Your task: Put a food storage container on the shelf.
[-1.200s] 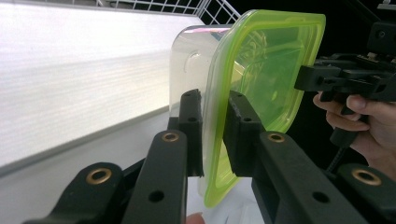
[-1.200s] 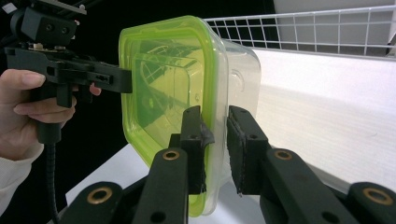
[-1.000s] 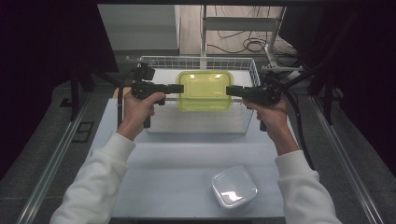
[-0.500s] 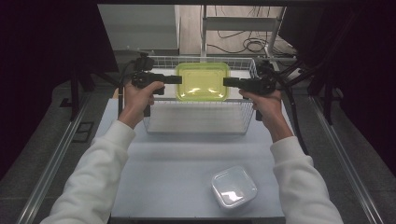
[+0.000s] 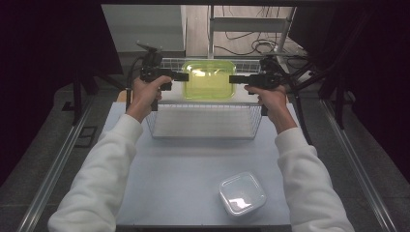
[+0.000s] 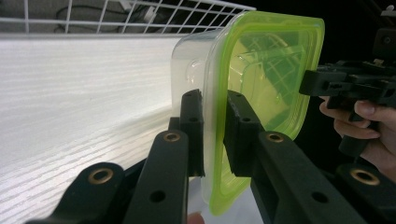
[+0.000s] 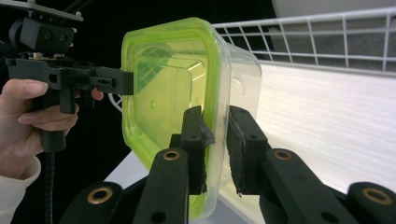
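**Green-lidded box held over the far end of the wire basket**

Two grippers carry a clear container with a green lid [image 5: 209,79] between them, level, above the far part of the wire basket [image 5: 205,126]. The left gripper [image 5: 182,76] pinches the container's left edge; in the left gripper view its jaws are clamped tight on the lid's rim [image 6: 219,135]. The right gripper [image 5: 235,79] has the opposite edge, and in the right gripper view its jaws sit on either side of the rim [image 7: 212,140], closed on it, though the pad on the clear side looks to stand slightly off the wall, so how firmly it presses there is hard to judge.

The container's underside is hidden from above by the lid, and the glare on the lid makes it hard to tell whether anything lies inside. Both gripper views cut off the container's lower corner behind the jaws. The basket's far wall is partly covered by the container in the high view.

Compared with a second ago, the container has gone further from the person, from over the middle of the basket toward its far rim, both hands moving with it. The small clear tub [image 5: 242,193] on the near table [image 5: 183,169] lies where it was.
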`<state>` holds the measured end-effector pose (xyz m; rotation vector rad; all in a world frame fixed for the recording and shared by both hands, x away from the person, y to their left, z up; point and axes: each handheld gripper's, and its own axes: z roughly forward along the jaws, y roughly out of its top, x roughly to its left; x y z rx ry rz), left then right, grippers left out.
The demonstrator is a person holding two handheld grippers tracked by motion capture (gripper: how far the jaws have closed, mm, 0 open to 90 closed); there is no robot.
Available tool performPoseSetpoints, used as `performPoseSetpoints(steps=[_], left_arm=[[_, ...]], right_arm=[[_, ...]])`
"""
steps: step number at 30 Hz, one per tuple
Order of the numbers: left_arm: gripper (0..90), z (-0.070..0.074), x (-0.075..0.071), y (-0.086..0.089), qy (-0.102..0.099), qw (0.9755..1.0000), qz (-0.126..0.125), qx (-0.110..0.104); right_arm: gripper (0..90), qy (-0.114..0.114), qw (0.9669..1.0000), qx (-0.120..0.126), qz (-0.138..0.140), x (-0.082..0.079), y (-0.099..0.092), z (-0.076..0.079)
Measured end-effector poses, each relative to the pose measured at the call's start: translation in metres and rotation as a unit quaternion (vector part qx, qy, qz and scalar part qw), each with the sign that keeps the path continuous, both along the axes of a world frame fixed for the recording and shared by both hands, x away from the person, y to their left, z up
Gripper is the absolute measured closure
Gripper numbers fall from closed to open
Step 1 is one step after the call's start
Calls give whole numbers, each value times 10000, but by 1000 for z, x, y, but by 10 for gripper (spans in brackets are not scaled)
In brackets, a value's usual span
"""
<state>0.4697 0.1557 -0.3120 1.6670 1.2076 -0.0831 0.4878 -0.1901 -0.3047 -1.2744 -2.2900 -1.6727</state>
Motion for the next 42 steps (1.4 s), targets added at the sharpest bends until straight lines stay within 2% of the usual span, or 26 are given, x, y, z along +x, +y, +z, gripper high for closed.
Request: performPoseSetpoints(steps=[4, 5, 9, 13, 16, 17, 20, 21, 22, 28, 35, 38, 39, 42], left_arm=[[793, -5, 5, 1, 90, 9999, 7, -53], [793, -5, 6, 2, 101, 9999, 24, -71], [789, -5, 13, 4, 175, 9997, 105, -132], [784, -7, 18, 4, 260, 9993, 188, -167], [781, -9, 21, 5, 318, 9989, 245, -227], [778, -12, 25, 5, 408, 9981, 294, -351], [769, -15, 30, 6, 494, 9972, 357, -441], [764, -18, 32, 6, 529, 9963, 400, -546], [762, -21, 36, 6, 588, 9952, 468, -626], [741, -27, 41, 7, 708, 9931, 552, -748], [725, -29, 41, 6, 644, 9926, 630, -814], [708, -29, 40, 3, 604, 9927, 697, -776], [702, -28, 40, 2, 558, 9935, 694, -711], [612, -27, 39, 2, 464, 9933, 713, -780]], right_arm=[[764, 157, 9999, -51, -31, 5, 2, -5], [764, 210, 9998, 44, -32, 9, 2, -7], [765, 390, 9992, 65, -101, 14, 4, -9], [762, 494, 9981, -156, -331, 18, 10, -7], [752, 676, 9964, -79, -501, 22, 12, -9], [749, 728, 9958, -47, -550, 24, 13, -9], [745, 833, 9946, 9, -619, 26, 13, -10], [737, 1030, 9920, 131, -713, 30, 12, -13], [732, 1075, 9913, 159, -740, 31, 13, -14], [716, 1315, 9864, 312, -938, 37, 14, -18], [706, 1356, 9838, 453, -1085, 38, 14, -21], [689, 1379, 9826, 532, -1125, 37, 14, -22], [667, 1381, 9822, 564, -1139, 37, 14, -23], [560, 1398, 9813, 723, -1105, 37, 15, -24]])
